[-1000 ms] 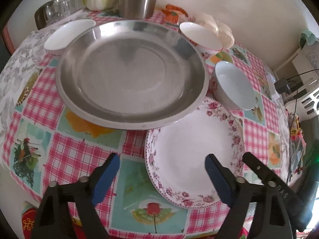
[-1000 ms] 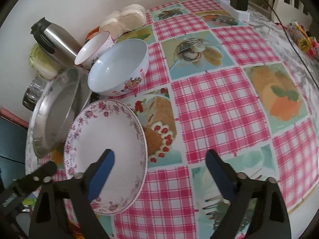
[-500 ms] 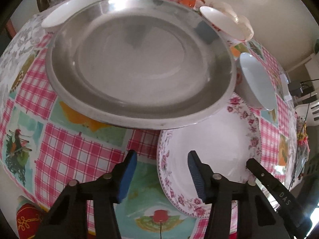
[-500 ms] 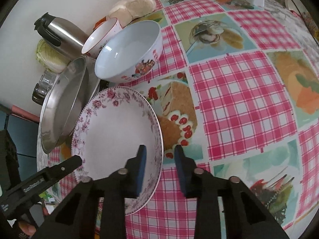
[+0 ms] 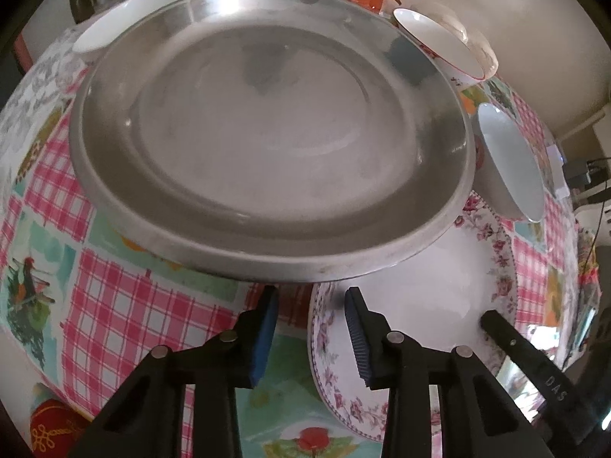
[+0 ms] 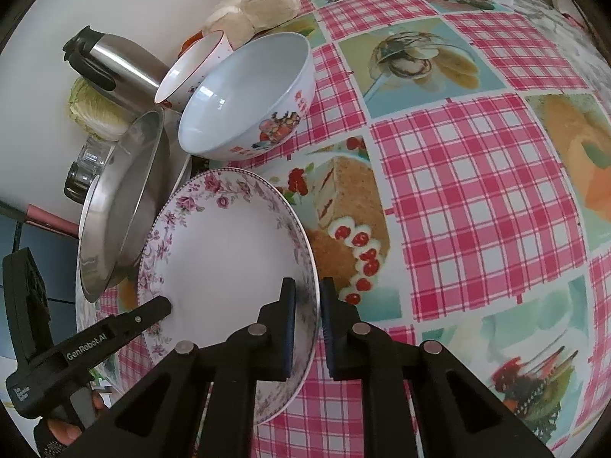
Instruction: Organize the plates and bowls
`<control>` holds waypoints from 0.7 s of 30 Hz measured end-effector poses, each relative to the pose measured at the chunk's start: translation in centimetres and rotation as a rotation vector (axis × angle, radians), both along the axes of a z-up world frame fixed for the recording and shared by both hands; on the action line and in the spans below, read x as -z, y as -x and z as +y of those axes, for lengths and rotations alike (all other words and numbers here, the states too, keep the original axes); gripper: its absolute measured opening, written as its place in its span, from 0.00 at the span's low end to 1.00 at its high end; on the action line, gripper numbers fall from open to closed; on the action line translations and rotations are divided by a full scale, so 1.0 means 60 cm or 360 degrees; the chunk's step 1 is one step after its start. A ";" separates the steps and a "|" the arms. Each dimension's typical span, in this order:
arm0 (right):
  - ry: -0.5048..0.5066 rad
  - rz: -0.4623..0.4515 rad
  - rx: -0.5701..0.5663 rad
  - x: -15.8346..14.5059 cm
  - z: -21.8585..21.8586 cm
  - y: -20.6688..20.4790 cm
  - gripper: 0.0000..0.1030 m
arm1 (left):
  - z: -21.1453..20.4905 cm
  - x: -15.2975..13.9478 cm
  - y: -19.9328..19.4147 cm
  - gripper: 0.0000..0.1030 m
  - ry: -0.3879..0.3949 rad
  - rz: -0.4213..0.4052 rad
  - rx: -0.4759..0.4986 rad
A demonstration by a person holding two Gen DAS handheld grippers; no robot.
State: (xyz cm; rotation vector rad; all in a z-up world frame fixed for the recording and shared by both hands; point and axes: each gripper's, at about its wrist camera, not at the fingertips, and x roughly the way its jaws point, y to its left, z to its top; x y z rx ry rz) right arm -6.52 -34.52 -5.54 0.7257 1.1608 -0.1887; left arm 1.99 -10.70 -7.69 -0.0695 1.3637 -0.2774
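Barely started by the look of it: right gripper (image 6: pixel 307 320) pinching the near rim of the floral plate (image 6: pixel 229 252), jaws nearly closed, plate tilted off the tabletop (image 6: pixel 477 191). Left gripper (image 5: pixel 309 328) partly open, empty, just short of the steel plate (image 5: pixel 267 133) rim. Bowls (image 6: pixel 248 95) unstacked, everything left to sort.

Pink-floral white plate (image 6: pixel 229 252); silver tray (image 5: pixel 267 133) (pink-checked tablecloth (image 6: pixel 477 198)).
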 end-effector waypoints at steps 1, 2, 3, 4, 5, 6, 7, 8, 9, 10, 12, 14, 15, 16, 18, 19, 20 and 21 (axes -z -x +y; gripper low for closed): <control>-0.0002 -0.0003 0.0000 0.000 0.000 -0.001 0.12 | -0.005 0.000 -0.001 0.37 -0.0002 -0.0002 0.0011; -0.0006 -0.0005 0.0002 0.000 0.000 -0.003 0.12 | -0.007 0.000 -0.002 0.36 -0.0001 -0.0003 0.0020; -0.0010 -0.0004 0.0007 0.000 0.000 -0.004 0.12 | -0.006 0.000 -0.001 0.36 0.0001 -0.0003 0.0026; -0.0013 -0.0002 0.0014 0.000 0.000 -0.005 0.12 | -0.011 -0.001 0.001 0.35 0.0002 0.0001 0.0029; -0.0015 -0.0001 0.0019 0.000 -0.001 -0.004 0.12 | -0.012 -0.001 0.003 0.34 0.0006 0.0005 0.0036; -0.0015 -0.0001 0.0021 0.000 -0.001 -0.004 0.12 | -0.011 0.000 0.003 0.32 0.0011 0.0007 0.0045; -0.0016 -0.0002 0.0022 -0.001 -0.002 -0.001 0.12 | -0.014 -0.002 0.010 0.30 0.0024 0.0014 0.0056; -0.0017 -0.0002 0.0022 -0.002 -0.003 0.001 0.12 | -0.022 0.000 0.015 0.30 0.0033 0.0021 0.0060; -0.0016 -0.0002 0.0022 -0.002 -0.003 0.002 0.12 | -0.025 0.001 0.017 0.29 0.0040 0.0027 0.0069; -0.0016 -0.0001 0.0023 -0.002 -0.004 0.002 0.12 | -0.028 0.000 0.020 0.28 0.0042 0.0029 0.0079; -0.0020 0.0000 0.0026 -0.002 -0.006 0.007 0.12 | -0.033 0.001 0.021 0.28 0.0051 0.0036 0.0093; -0.0014 0.0006 0.0033 -0.003 -0.009 0.013 0.12 | -0.038 0.004 0.026 0.27 0.0076 0.0056 0.0104; -0.0007 0.0011 0.0037 -0.003 -0.010 0.017 0.12 | -0.040 0.004 0.027 0.26 0.0091 0.0068 0.0111; 0.0003 0.0017 0.0043 -0.003 -0.013 0.022 0.12 | -0.042 0.004 0.029 0.26 0.0106 0.0083 0.0121; 0.0008 0.0025 0.0061 -0.003 -0.017 0.030 0.12 | -0.052 0.005 0.034 0.26 0.0112 0.0102 0.0164; 0.0001 0.0029 0.0079 -0.003 -0.023 0.035 0.12 | -0.059 0.006 0.037 0.26 0.0105 0.0103 0.0178; -0.0010 0.0031 0.0097 -0.002 -0.028 0.039 0.12 | -0.066 0.005 0.041 0.26 0.0099 0.0108 0.0200; -0.0019 0.0032 0.0110 -0.003 -0.028 0.042 0.12 | -0.073 0.006 0.045 0.25 0.0099 0.0116 0.0226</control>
